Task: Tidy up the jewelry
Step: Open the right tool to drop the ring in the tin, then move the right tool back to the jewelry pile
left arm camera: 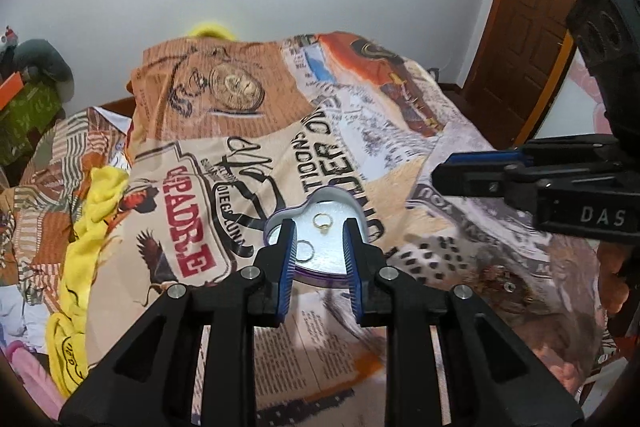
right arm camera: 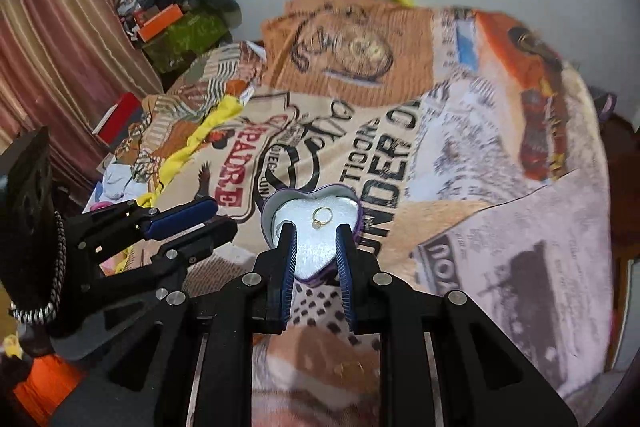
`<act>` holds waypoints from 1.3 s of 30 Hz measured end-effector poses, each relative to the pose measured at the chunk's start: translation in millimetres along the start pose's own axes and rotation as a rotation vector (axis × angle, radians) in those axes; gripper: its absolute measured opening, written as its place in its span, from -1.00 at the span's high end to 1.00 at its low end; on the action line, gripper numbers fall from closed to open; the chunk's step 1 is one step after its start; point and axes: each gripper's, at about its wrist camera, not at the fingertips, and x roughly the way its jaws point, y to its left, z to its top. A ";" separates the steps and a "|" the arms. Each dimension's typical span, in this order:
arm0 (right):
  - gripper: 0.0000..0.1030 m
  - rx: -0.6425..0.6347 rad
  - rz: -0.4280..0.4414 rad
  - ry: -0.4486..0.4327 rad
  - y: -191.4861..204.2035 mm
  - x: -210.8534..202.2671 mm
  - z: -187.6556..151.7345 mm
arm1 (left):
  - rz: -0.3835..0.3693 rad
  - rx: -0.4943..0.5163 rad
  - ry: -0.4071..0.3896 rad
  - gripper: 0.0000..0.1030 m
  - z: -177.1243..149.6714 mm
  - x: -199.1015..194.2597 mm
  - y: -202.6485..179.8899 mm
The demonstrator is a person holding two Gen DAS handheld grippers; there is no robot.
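Home bedroom, printed bedspread (left arm camera: 328, 131), wooden door (left arm camera: 536, 11), curtain (right arm camera: 52, 59)

Bed (left arm camera: 360, 131), printed blanket: heart tin (left arm camera: 316, 231), yellow cloth (left arm camera: 96, 211).

soft even indoor light, strong fisheye bending with dark corners, right wrist view motion-blurred.

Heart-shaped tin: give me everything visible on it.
The heart-shaped tin is open, no lid in view, with a purple outer wall and a silvery, shiny inside. It sits flat on the printed bedspread, lobes pointing away from the cameras. Inside lie a gold ring near the middle and a thin hoop at the left wall. Both grippers hover open before it; neither visibly touches it.
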 end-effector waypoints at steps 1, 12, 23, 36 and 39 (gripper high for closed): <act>0.65 -0.007 -0.012 -0.017 1.3 -8.5 -2.1 | -0.001 0.004 -0.007 0.46 -0.2 -5.6 -3.1; 0.16 0.000 -0.127 -0.124 -13.1 -64.5 -38.5 | -0.038 0.029 -0.024 0.28 -20.9 -38.6 -38.6; 0.16 0.063 -0.175 -0.087 -53.5 -71.0 -84.9 | -0.092 0.034 0.105 0.28 -47.4 0.1 -68.0; 0.16 0.116 -0.163 -0.027 -92.2 -55.6 -112.1 | -0.124 0.100 0.216 0.28 -57.5 49.5 -102.1; 0.16 0.116 -0.155 -0.015 -94.7 -50.5 -114.9 | -0.110 0.116 0.218 0.28 -57.6 56.0 -107.0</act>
